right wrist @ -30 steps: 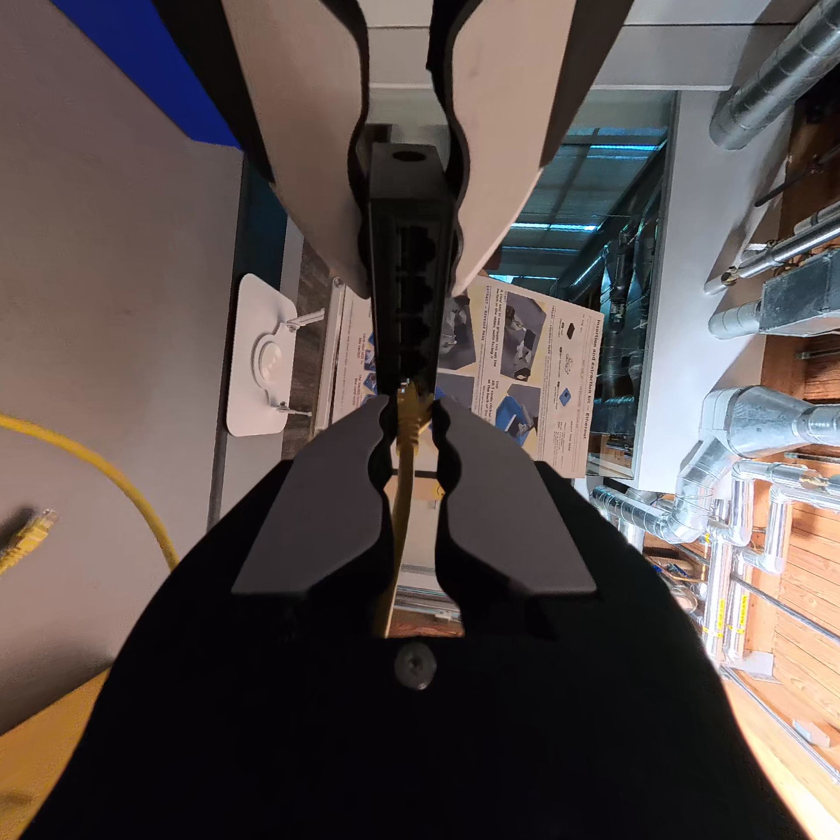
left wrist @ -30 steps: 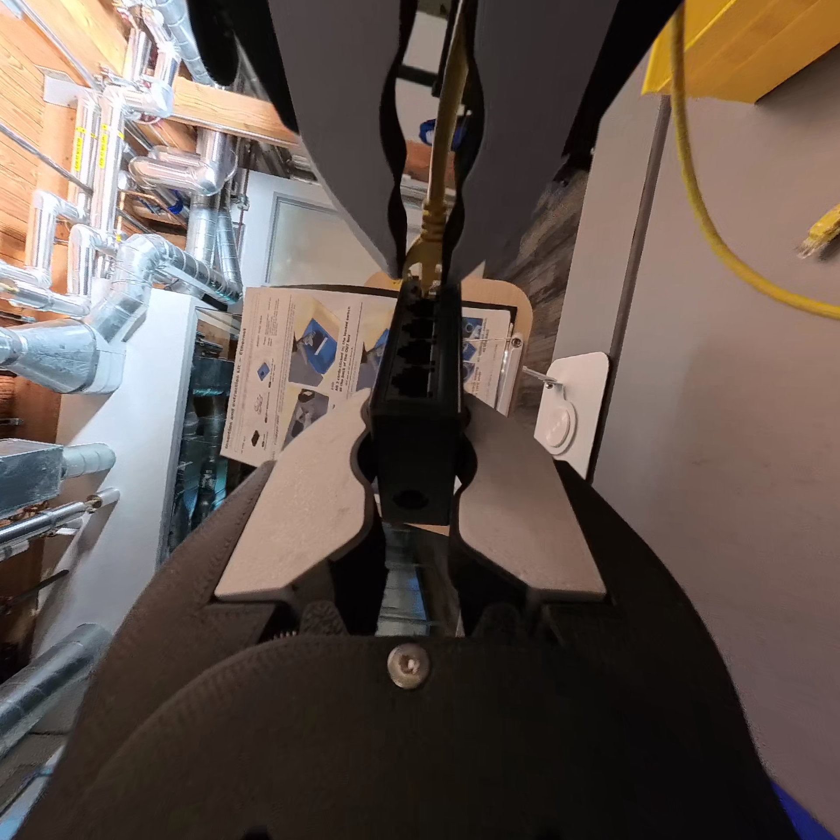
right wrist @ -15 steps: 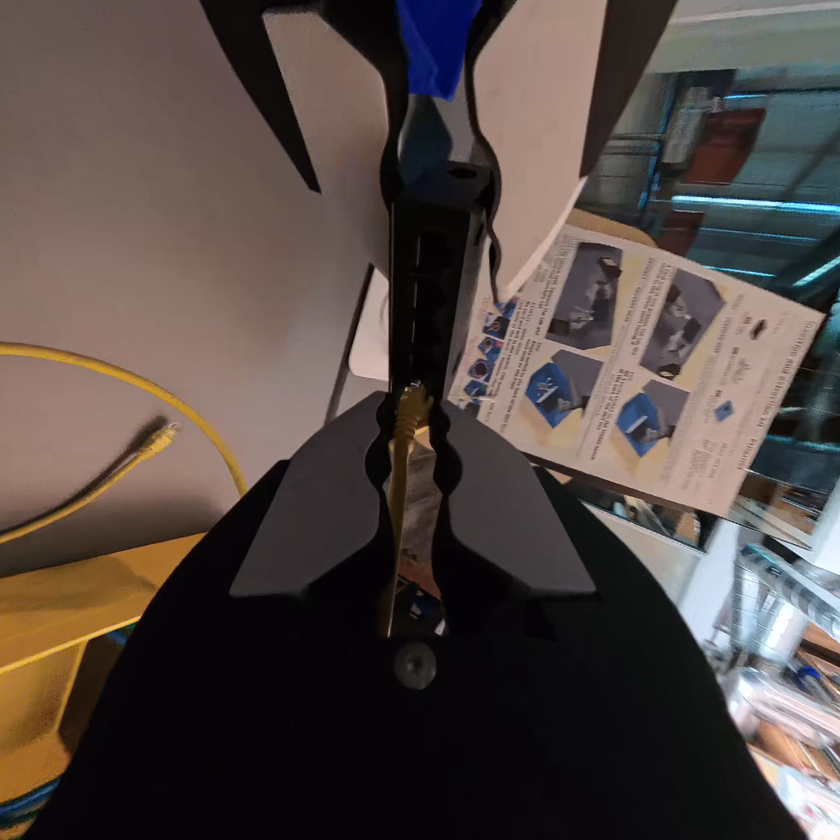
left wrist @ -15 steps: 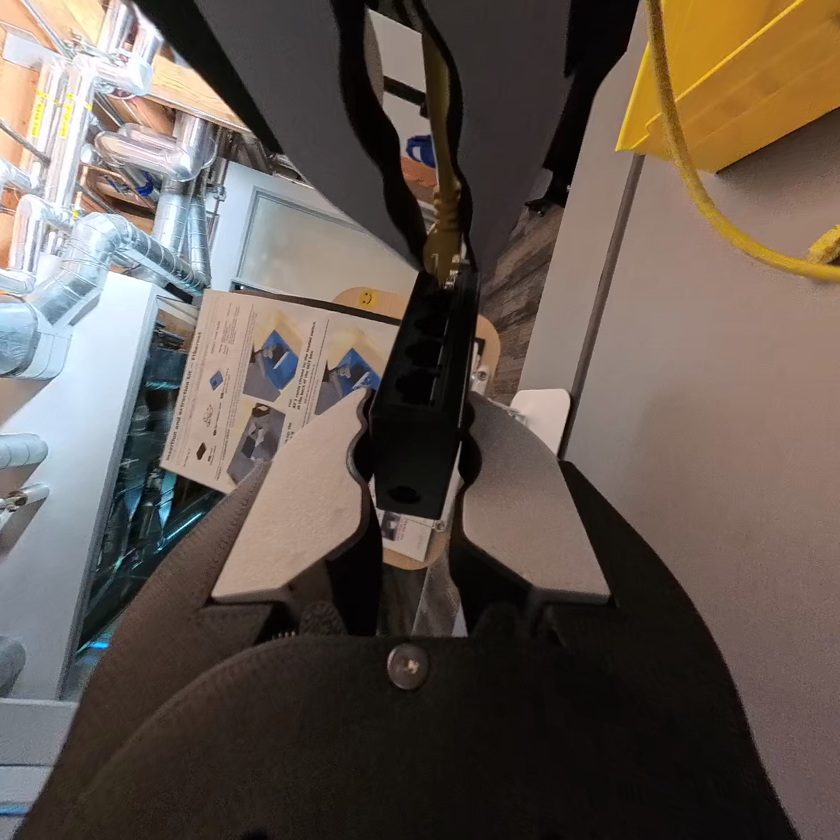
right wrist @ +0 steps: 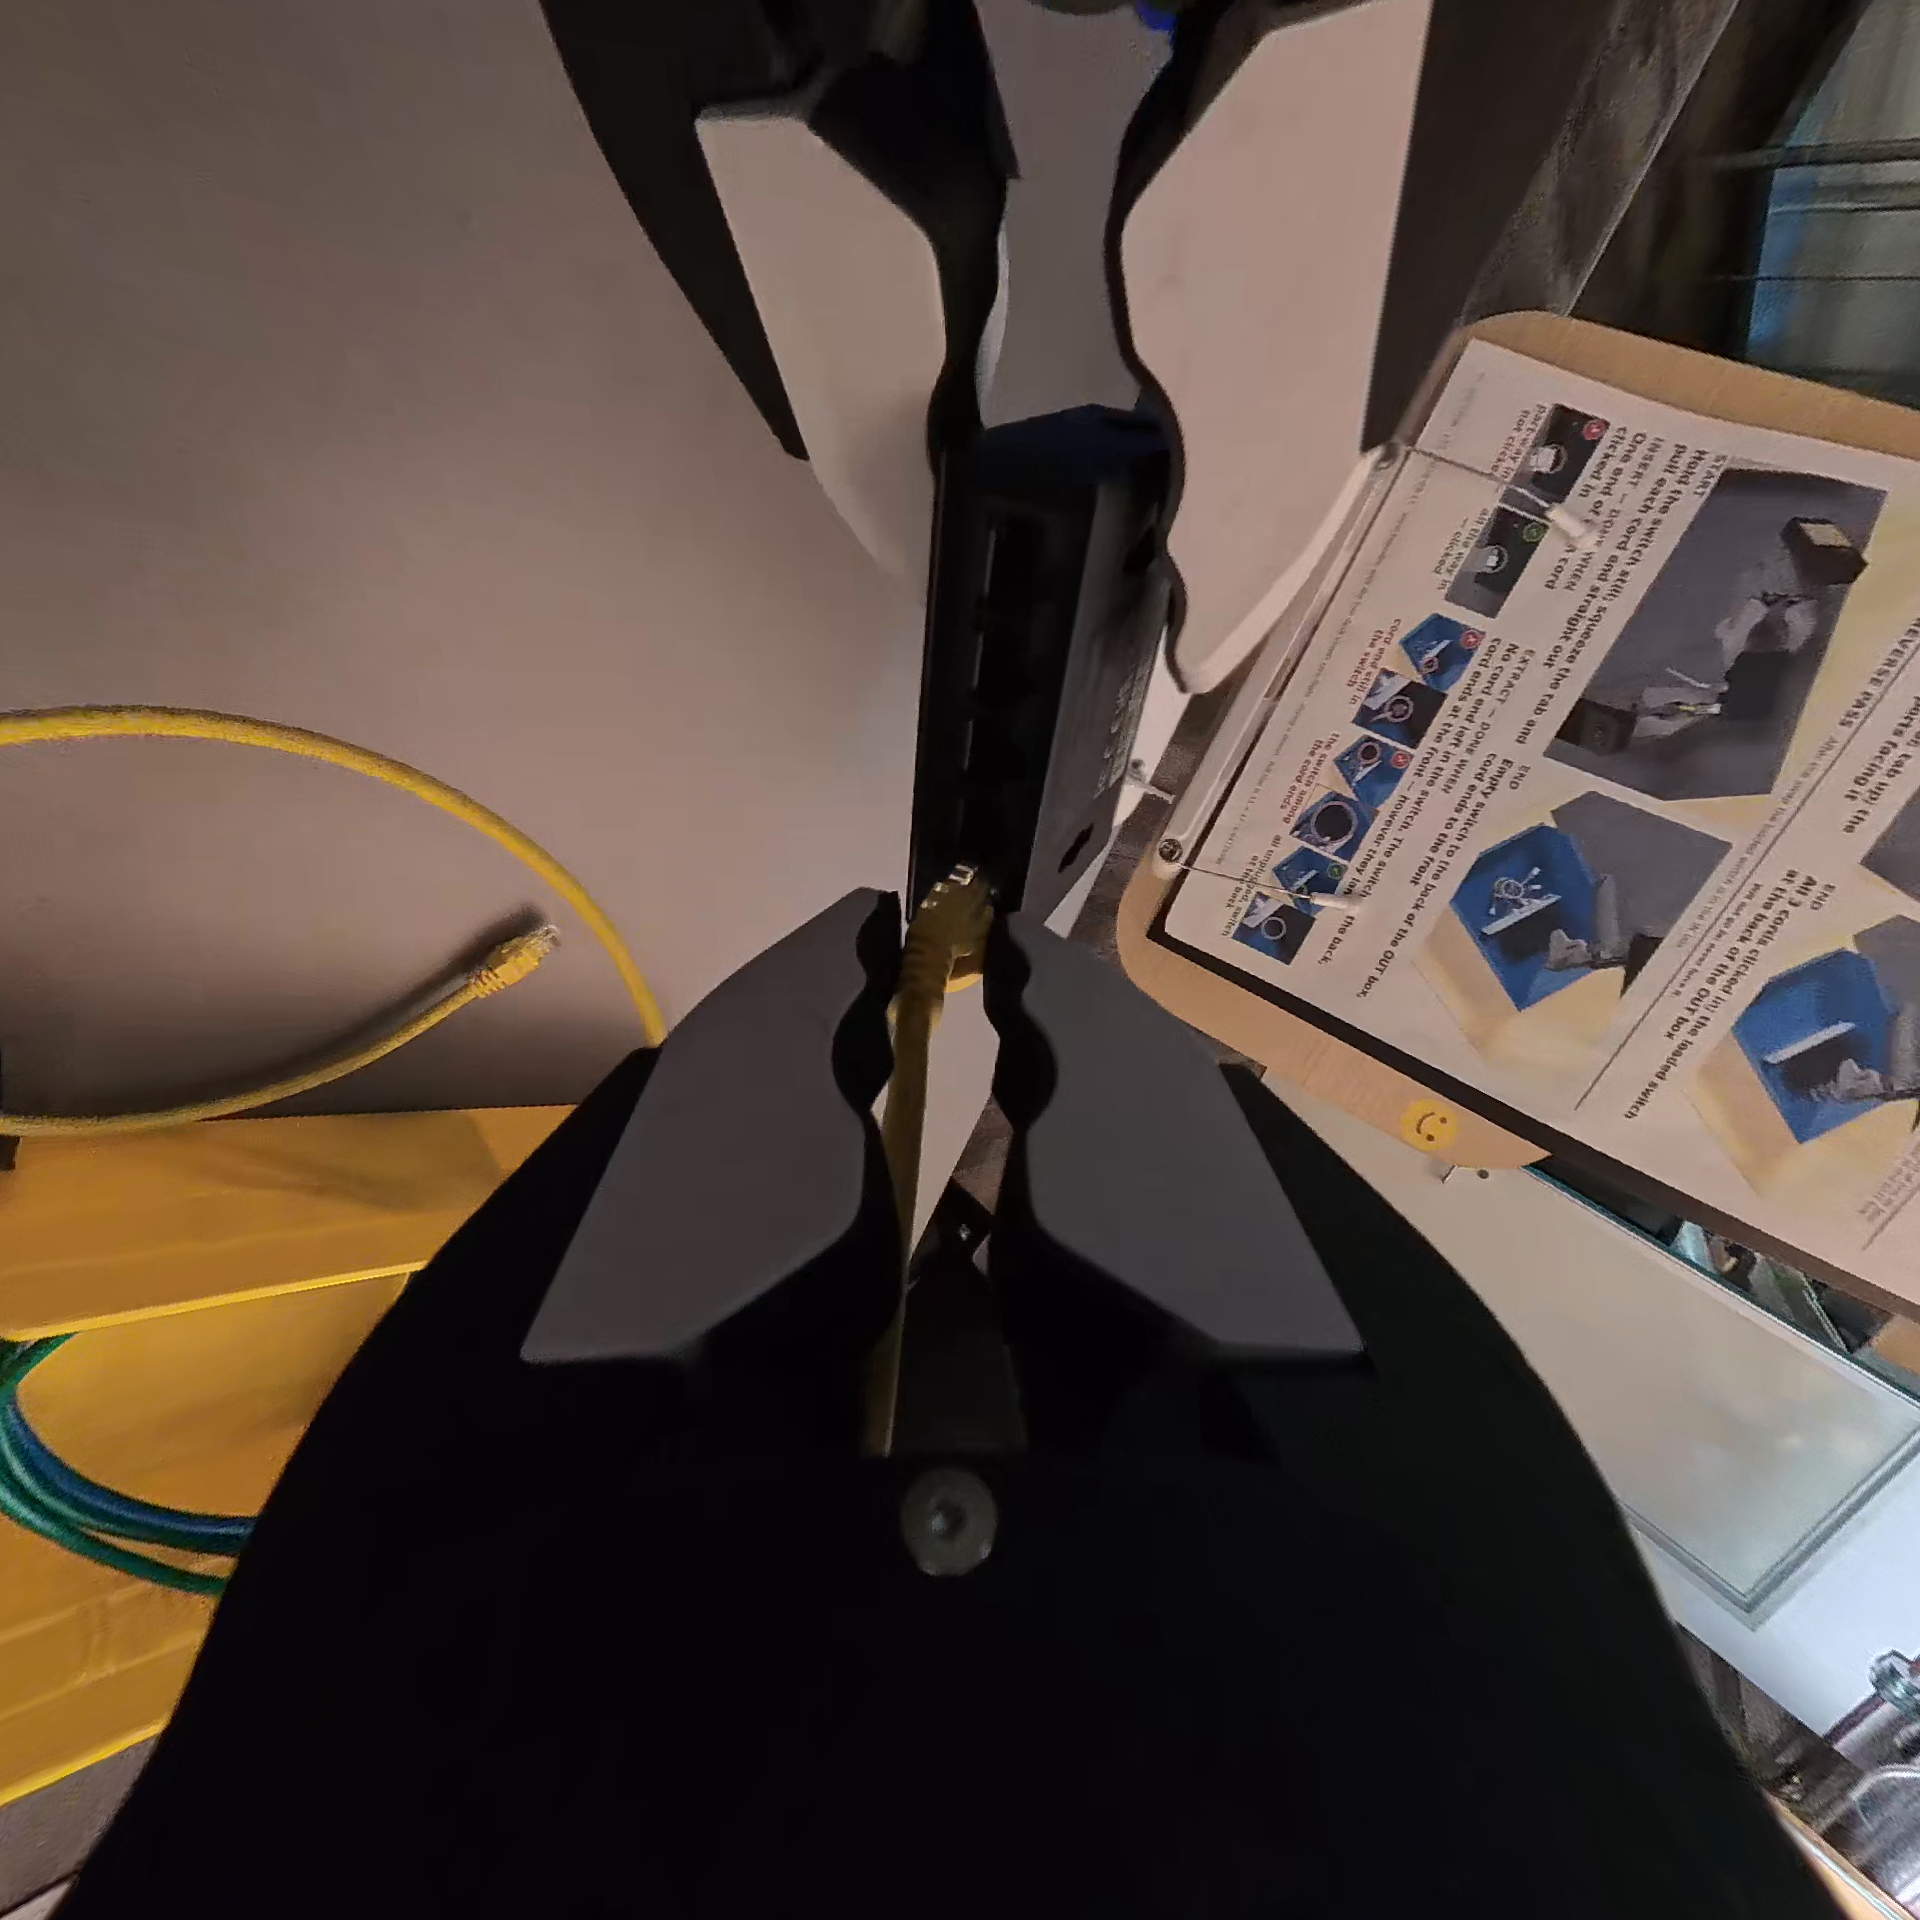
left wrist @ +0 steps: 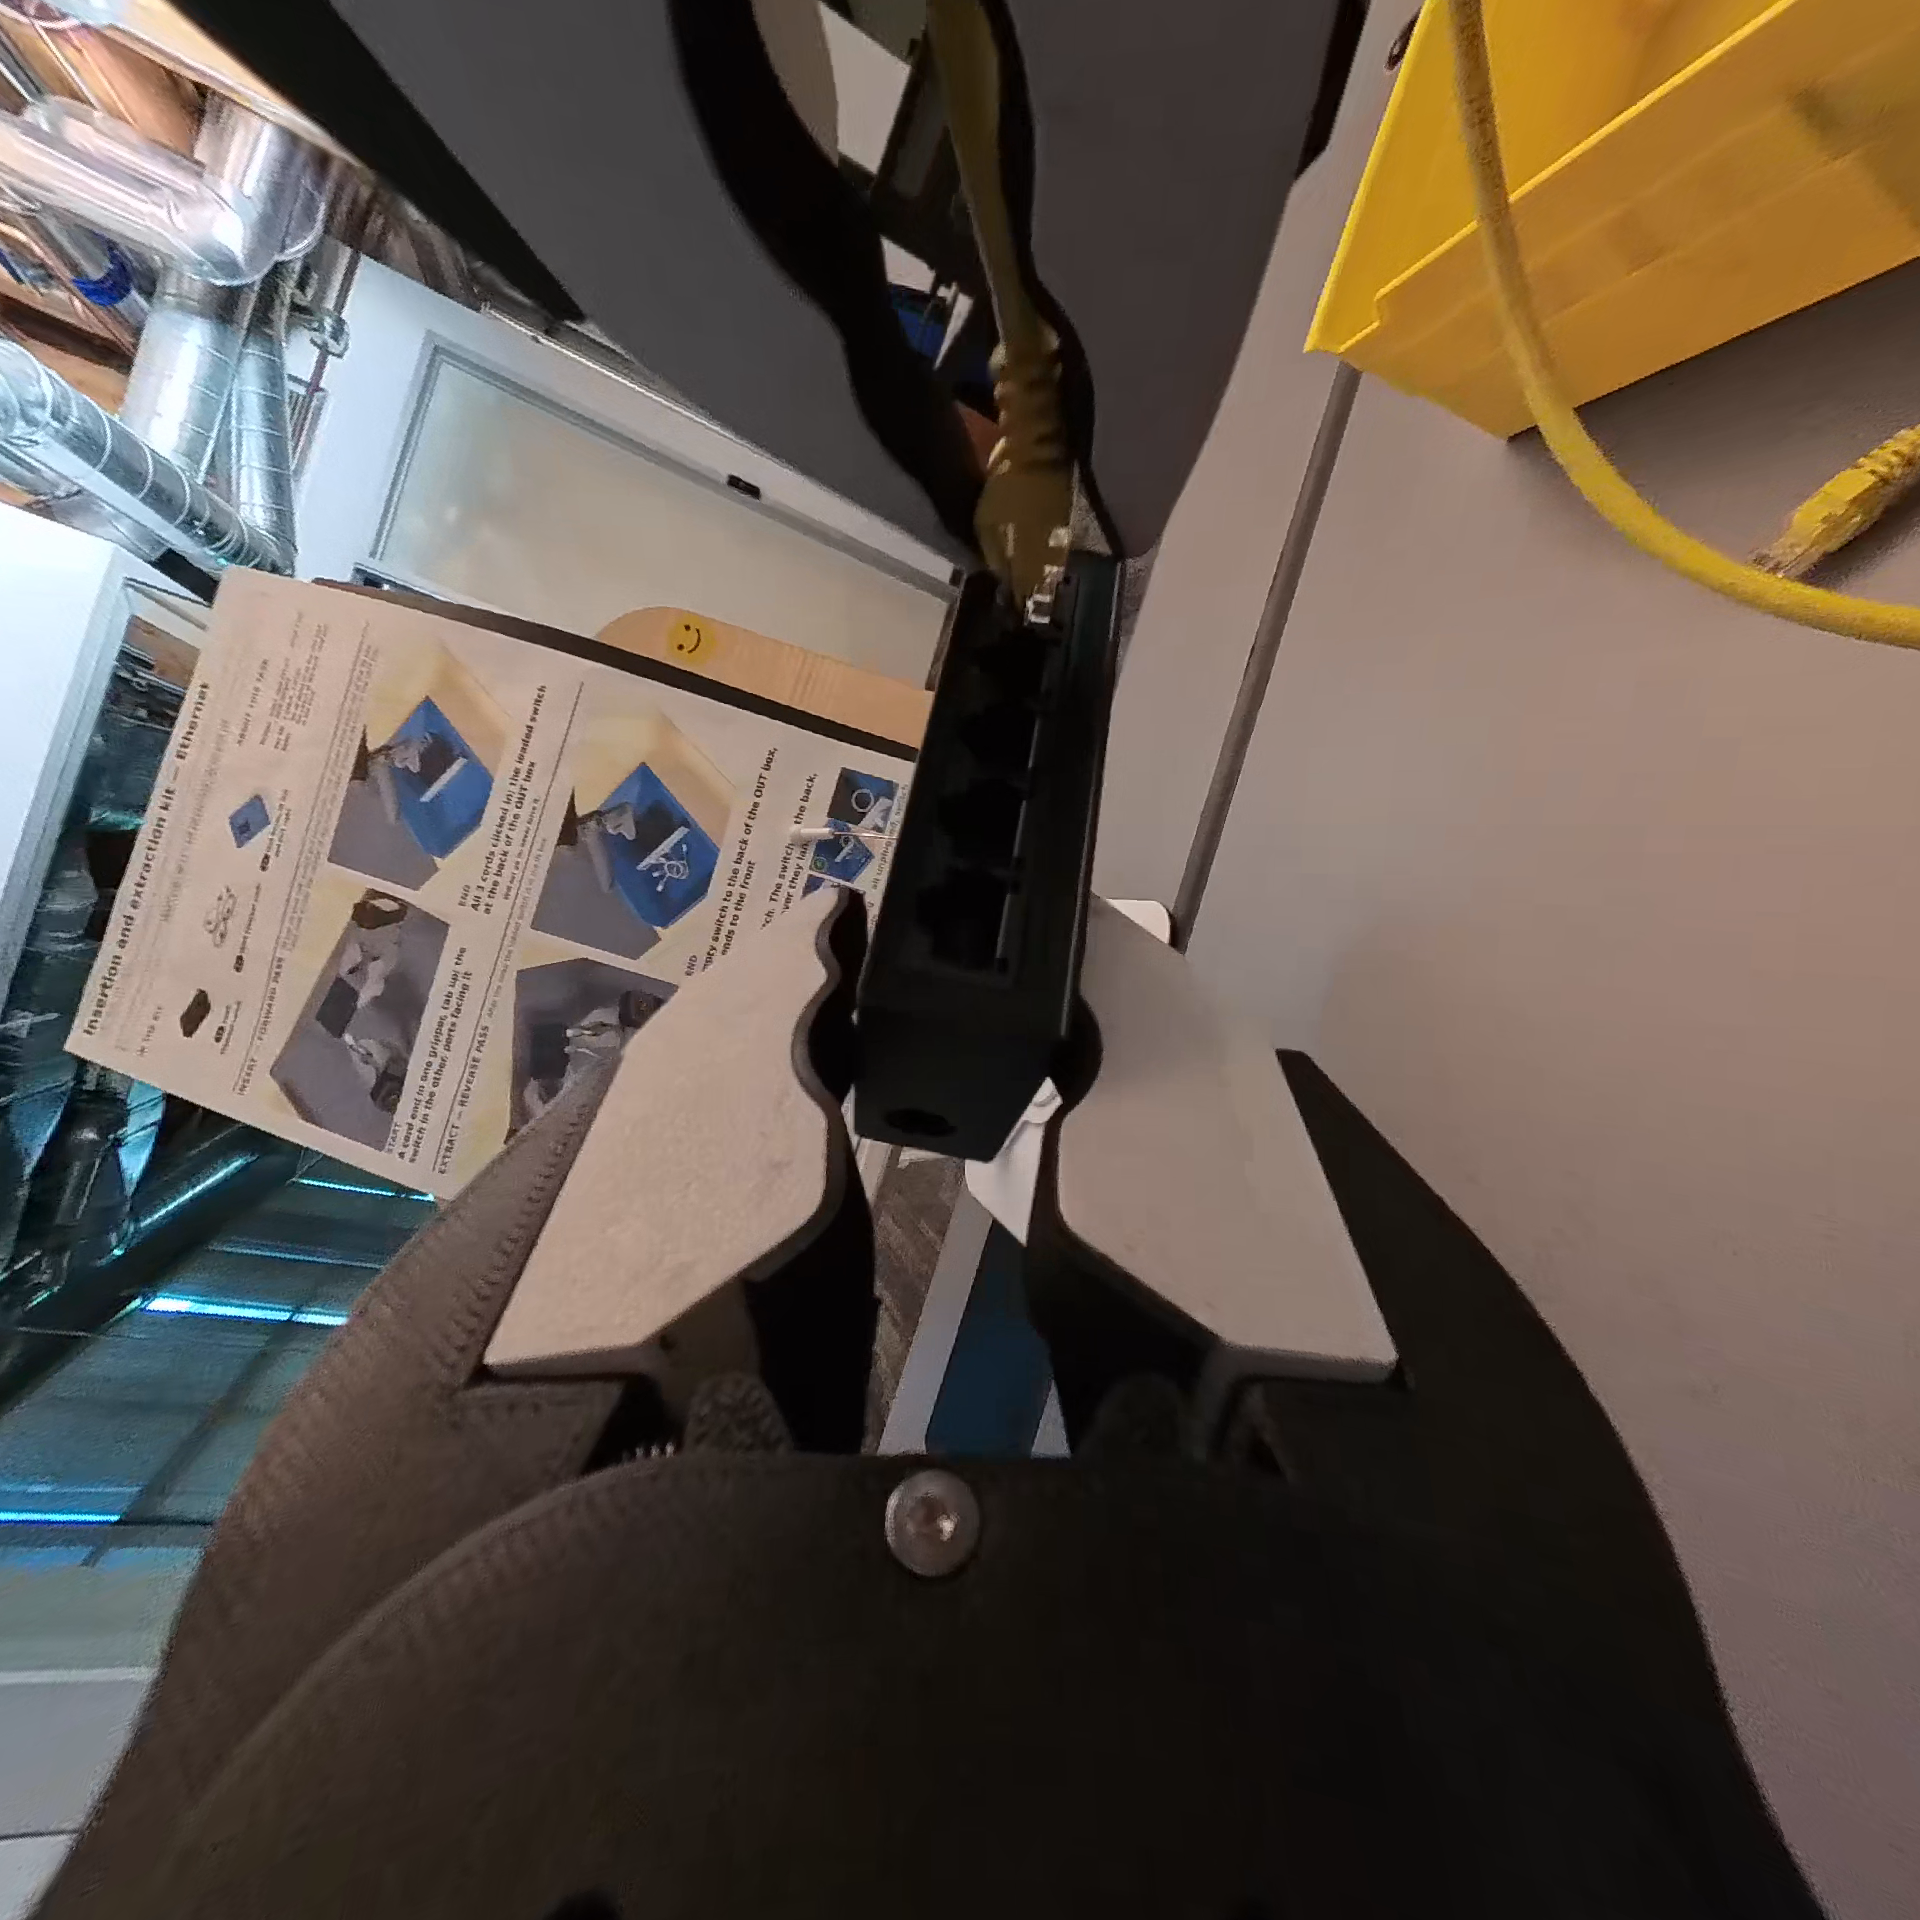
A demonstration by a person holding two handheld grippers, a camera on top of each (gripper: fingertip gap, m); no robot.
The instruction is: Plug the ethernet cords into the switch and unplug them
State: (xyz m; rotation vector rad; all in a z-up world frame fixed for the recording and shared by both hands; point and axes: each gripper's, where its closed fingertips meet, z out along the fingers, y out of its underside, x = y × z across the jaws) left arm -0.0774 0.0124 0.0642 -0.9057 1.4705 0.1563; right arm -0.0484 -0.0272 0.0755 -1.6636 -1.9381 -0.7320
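Note:
My left gripper (left wrist: 968, 971) is shut on a black ethernet switch (left wrist: 987, 831) and holds it in the air by one end, with the row of ports facing the camera. My right gripper (right wrist: 945, 920) is shut on a yellow ethernet cord (right wrist: 912, 1070) just behind its plug. The plug (left wrist: 1023, 509) sits in the mouth of the end port farthest from the left gripper; how deep it sits I cannot tell. The switch also shows in the right wrist view (right wrist: 1039, 665). The other ports look empty.
A yellow bin (left wrist: 1662, 208) stands on the grey table (left wrist: 1558, 1143). A loose yellow cord end (left wrist: 1849, 509) lies beside the bin, and green and blue cords (right wrist: 62, 1507) lie inside it. A printed instruction sheet on a clipboard (right wrist: 1662, 779) stands behind the grippers. My right fingertips sit around 6 centimetres from my left ones.
Both grippers have swung together, with the switch and cord still held. The ceiling pipes have left the view and the table and yellow bin have come in. The plug stays at the end port.

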